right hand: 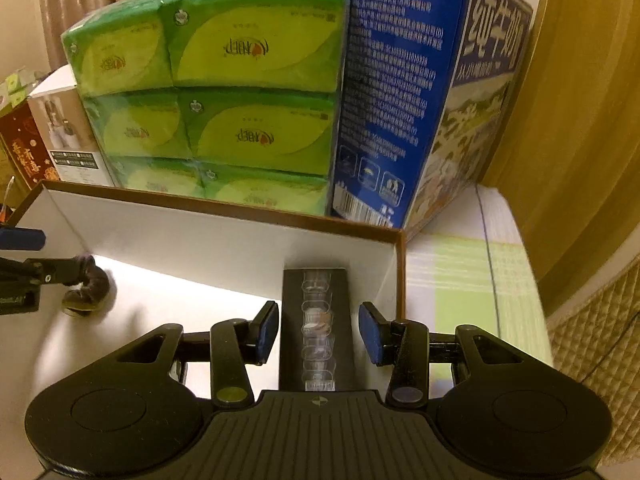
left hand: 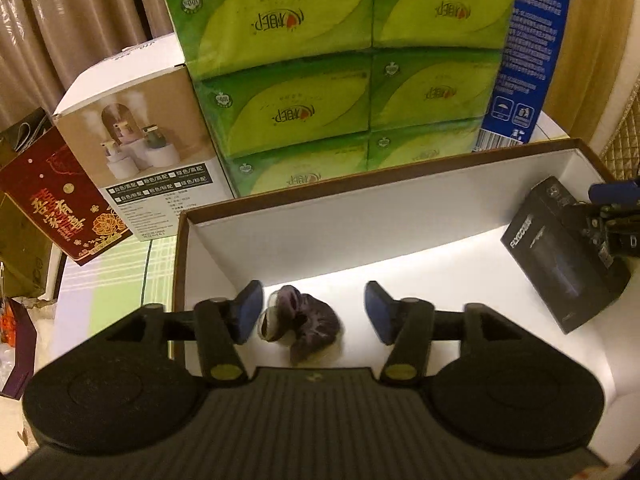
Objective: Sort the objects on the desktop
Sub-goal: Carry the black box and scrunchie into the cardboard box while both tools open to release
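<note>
Left tool (left hand: pixel 314 312) is spread wide, purple scrunchie (left hand: pixel 300 326) lying loose betw. pads, prob. dropped inside white tray (left hand: pixel 400 216); right tool (right hand: pixel 318 332) is seen straddling black box (right hand: pixel 316 320), pads clear.

I read this as a home, likely a bedroom. Pleated beige curtains (left hand: pixel 60 20) hang behind the far edge of the surface, which is covered by a pale green plaid sheet (left hand: pixel 116 276), and a quilted gold padded panel (right hand: pixel 592 344) flanks its right edge. Household stock lines that far edge: a green plastic-wrapped tissue multipack (left hand: pixel 332 72), a blue printed milk carton (right hand: pixel 420 92).
</note>
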Demonstrator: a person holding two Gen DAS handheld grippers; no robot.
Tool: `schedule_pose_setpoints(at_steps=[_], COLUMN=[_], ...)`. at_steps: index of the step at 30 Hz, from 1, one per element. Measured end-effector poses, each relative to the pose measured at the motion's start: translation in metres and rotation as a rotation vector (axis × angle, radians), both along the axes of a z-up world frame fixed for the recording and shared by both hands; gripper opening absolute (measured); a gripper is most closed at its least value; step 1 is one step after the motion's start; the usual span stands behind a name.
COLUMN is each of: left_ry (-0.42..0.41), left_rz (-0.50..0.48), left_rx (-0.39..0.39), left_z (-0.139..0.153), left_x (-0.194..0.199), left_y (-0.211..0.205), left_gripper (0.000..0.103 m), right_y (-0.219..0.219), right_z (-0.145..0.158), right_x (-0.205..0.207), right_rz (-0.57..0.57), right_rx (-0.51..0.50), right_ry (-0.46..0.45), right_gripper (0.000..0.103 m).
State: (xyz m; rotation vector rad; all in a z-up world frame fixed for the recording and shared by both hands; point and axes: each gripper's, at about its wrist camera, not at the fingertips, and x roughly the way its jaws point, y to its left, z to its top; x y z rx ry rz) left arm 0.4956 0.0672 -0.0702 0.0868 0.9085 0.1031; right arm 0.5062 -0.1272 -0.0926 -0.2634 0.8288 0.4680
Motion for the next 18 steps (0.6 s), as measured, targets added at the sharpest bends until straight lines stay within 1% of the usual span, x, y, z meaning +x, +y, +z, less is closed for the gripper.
schedule_pose_setpoints(at_steps=[1, 2, 3, 4, 5, 7, 9, 11, 13, 15, 18], left_ry=[-0.004, -0.011, -0.015, -0.021, -0.03, -0.042, -0.039, -0.042, -0.041, -0.043, -0.048], left_rz=[0.002, 0.001, 0.004, 0.007, 0.011, 0.024, 0.028, 0.034, 0.04, 0.044, 0.058], left_rx=[0.012, 0.024, 0.03, 0.025, 0.011, -0.012, -0.024, -0.015, -0.01, -0.009, -0.016], left_z=[0.002, 0.004, 0.006, 0.01, 0.014, 0.022, 0.031, 0.04, 0.048, 0.054, 0.062], left_x=[-0.003, -0.007, -0.01, -0.014, -0.018, -0.027, -0.035, -0.046, -0.058, -0.07, -0.089], left_y=[-0.001, -0.003, -0.003, -0.004, -0.004, -0.003, -0.005, -0.01, -0.014, -0.017, -0.022], left_gripper=[0.063, 0.064, 0.064, 0.065, 0.068, 0.071, 0.074, 0.08, 0.083, 0.083, 0.084], right_y=[-0.002, -0.004, -0.008, -0.011, -0.015, -0.019, -0.024, -0.028, -0.033, -0.038, -0.044], right_z=[0.002, 0.004, 0.007, 0.011, 0.014, 0.02, 0.026, 0.032, 0.038, 0.045, 0.054], right_x=[0.0, -0.001, -0.004, -0.007, -0.01, -0.018, -0.028, -0.04, -0.052, -0.063, -0.079], right_rz=[0.005, 0.011, 0.014, 0.019, 0.03, 0.044, 0.063, 0.074, 0.092, 0.1, 0.107], right_rx=[0.008, 0.02, 0.034, 0.053, 0.073, 0.091, 0.11, 0.125, 0.15, 0.177, 0.206], right_ry=[0.006, 0.017, 0.022, 0.019, 0.022, 0.024, 0.028, 0.024, 0.028, 0.028, 0.034], right_gripper=[0.044, 0.052, 0.062, 0.064, 0.069, 0.074, 0.083, 0.087, 0.091, 0.094, 0.094])
